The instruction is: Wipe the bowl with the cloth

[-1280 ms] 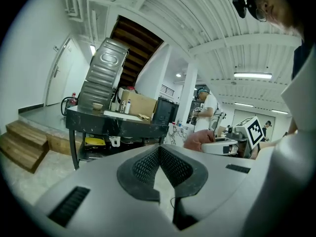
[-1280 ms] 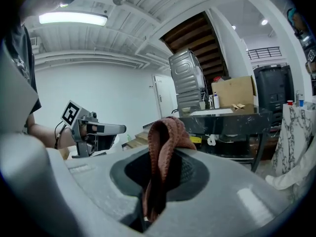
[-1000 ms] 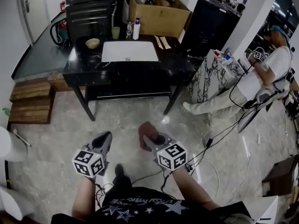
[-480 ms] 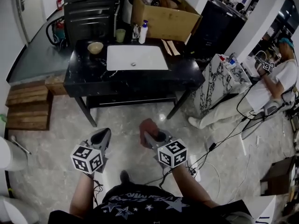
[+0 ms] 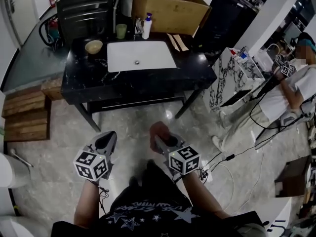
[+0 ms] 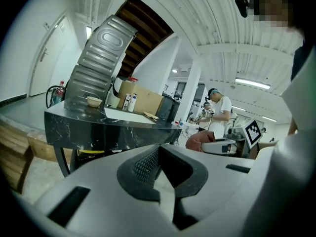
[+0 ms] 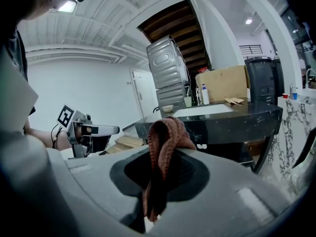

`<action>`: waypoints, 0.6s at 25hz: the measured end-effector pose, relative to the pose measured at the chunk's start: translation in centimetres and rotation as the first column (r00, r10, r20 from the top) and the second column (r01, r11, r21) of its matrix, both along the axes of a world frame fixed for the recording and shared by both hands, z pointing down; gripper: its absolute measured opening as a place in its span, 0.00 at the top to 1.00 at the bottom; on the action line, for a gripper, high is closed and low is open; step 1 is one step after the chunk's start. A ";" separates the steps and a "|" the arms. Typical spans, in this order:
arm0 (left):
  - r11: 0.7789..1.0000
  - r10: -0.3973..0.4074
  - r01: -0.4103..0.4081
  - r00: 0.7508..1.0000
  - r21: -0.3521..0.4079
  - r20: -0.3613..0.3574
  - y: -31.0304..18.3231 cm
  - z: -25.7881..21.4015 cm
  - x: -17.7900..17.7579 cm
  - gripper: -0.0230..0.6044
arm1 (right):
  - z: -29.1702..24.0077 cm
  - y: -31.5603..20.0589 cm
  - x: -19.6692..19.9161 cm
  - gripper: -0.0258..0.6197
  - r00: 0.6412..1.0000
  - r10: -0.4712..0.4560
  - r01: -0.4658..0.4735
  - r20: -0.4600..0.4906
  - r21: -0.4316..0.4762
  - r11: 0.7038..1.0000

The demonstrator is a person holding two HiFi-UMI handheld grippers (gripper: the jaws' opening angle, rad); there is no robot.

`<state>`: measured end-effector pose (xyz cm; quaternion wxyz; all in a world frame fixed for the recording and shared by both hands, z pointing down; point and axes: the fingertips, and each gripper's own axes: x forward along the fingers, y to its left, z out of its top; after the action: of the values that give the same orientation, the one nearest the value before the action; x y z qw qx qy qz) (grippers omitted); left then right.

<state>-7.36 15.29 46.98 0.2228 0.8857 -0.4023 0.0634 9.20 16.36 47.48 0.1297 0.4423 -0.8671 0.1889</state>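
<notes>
Right now the job is really just getting the cloth over there. The small tan round bowl [image 5: 93, 46] sits on the far-left corner of the black marble-look tabletop [image 5: 197, 70], well apart from both tools, which hang near the person, over the floor.

The right tool [image 5: 159, 141] is clamped tight on the bunched rust-brown knitted cloth [image 7: 165, 137], with a loop poking up past the tips (good, that's your wiping surface). The left tool [image 5: 107, 142] is closed up with nothing in it.

My take: keep that squeeze firm so the cloth doesn't slip, and head for the far left. Spread the left tool's jaws to steady the rim before rubbing, since a light bowl will probably skate.

Count: one bowl, one cloth, two tools, one tabletop, one white rectangular sink [image 5: 123, 58], and one pale green cup [image 5: 121, 31] near the bowl.
</notes>
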 end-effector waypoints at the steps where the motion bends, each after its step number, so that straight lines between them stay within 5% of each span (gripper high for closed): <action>1: 1.000 0.001 -0.001 1.000 -0.004 0.004 -0.4 0.2 0.1 0.95 | 0.1 -0.7 0.2 0.87 1.000 0.005 -0.005 0.003 0.001 1.000; 15: 0.991 -0.131 0.131 0.991 0.020 0.005 -15.3 -1.3 1.9 0.95 | -0.2 -19.0 2.0 0.87 0.993 -0.092 0.089 0.078 0.043 0.995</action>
<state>-5.42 -0.06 45.69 0.2164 0.8594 -0.4607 0.0474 11.18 -2.66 47.29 0.0944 0.3969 -0.8944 0.1831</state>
